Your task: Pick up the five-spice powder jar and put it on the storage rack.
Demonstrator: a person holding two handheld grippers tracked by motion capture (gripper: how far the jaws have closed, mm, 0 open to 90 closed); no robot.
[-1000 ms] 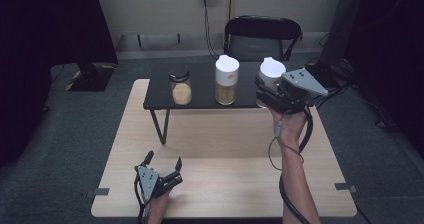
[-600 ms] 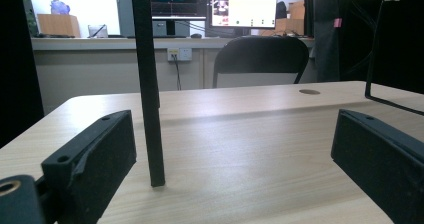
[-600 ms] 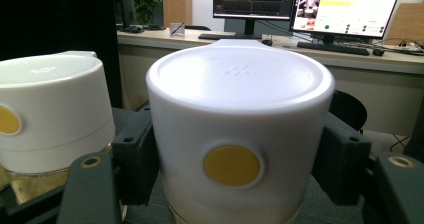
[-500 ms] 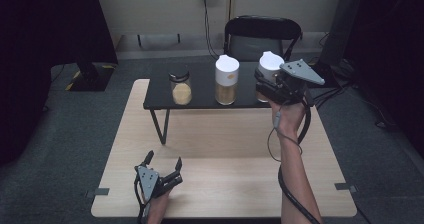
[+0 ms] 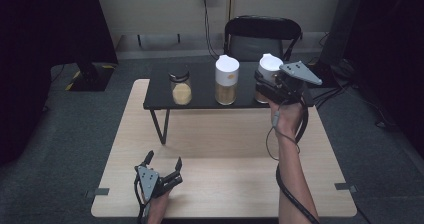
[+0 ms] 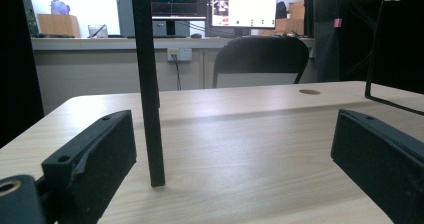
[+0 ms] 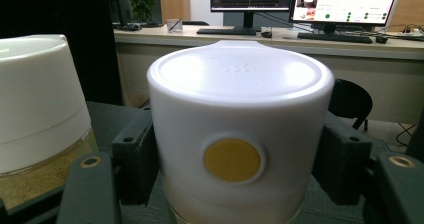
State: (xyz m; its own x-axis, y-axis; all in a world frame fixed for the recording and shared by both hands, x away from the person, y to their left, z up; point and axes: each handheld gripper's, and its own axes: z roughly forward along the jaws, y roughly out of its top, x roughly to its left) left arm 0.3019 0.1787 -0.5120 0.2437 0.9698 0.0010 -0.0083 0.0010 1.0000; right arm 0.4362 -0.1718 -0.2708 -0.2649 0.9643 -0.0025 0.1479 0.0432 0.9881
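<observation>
Both pads of the right gripper (image 7: 232,176) pinch the white lid (image 7: 240,109) of the jar (image 5: 267,76) between them, upright on the black shelf (image 5: 200,91); left gripper (image 5: 162,171), spread and empty, sits well apart near the shelf leg (image 6: 147,84); jar's contents are hidden behind the gripper.

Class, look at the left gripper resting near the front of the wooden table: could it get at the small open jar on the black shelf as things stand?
Probably yes. The left gripper is open and holds nothing, the small open jar stands at the shelf's left end, and bare tabletop lies between them.
</observation>
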